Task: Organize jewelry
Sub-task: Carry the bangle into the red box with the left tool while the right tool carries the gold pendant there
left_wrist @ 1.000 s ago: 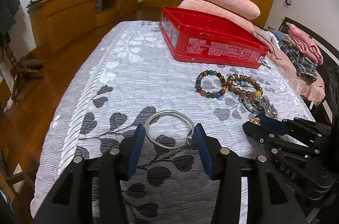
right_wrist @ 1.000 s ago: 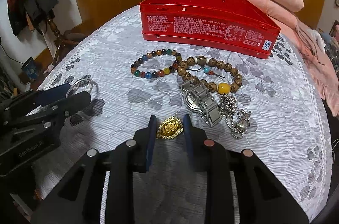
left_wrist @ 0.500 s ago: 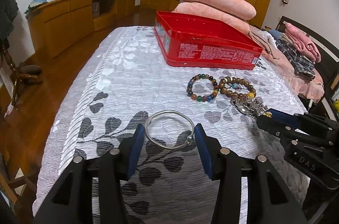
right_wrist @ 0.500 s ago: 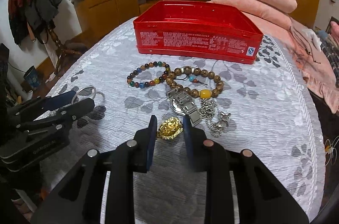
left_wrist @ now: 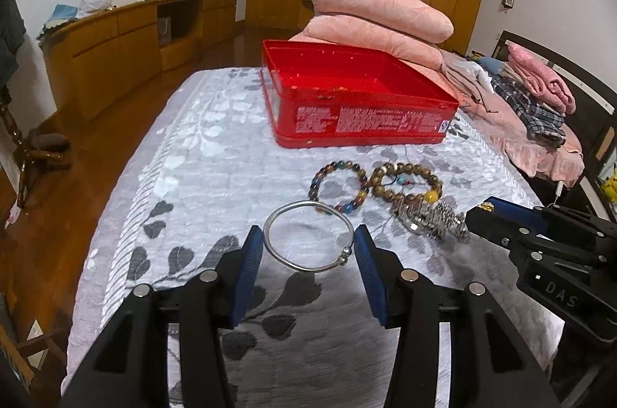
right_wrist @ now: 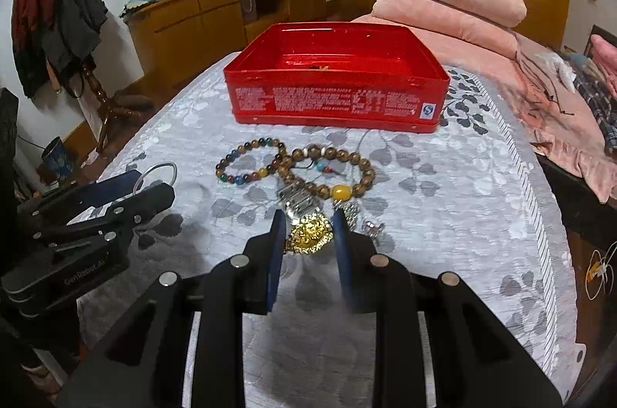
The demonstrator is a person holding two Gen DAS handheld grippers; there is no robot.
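A bed covered by a grey leaf-patterned spread [left_wrist: 200,153] fills a bedroom lined with wooden cabinets [left_wrist: 115,49]; folded pink blankets [left_wrist: 378,22] are stacked past the red tin [left_wrist: 358,99]. The silver bangle [left_wrist: 308,234] is gripped between the fingers of the left gripper [left_wrist: 308,246]. A gold ornament [right_wrist: 310,236] is clenched by the right gripper [right_wrist: 308,234]. Only the right view reveals a coat rack [right_wrist: 54,22] and small dark items inside the tin, too small to identify. Two bead bracelets [right_wrist: 293,169] lie ahead of both grippers.
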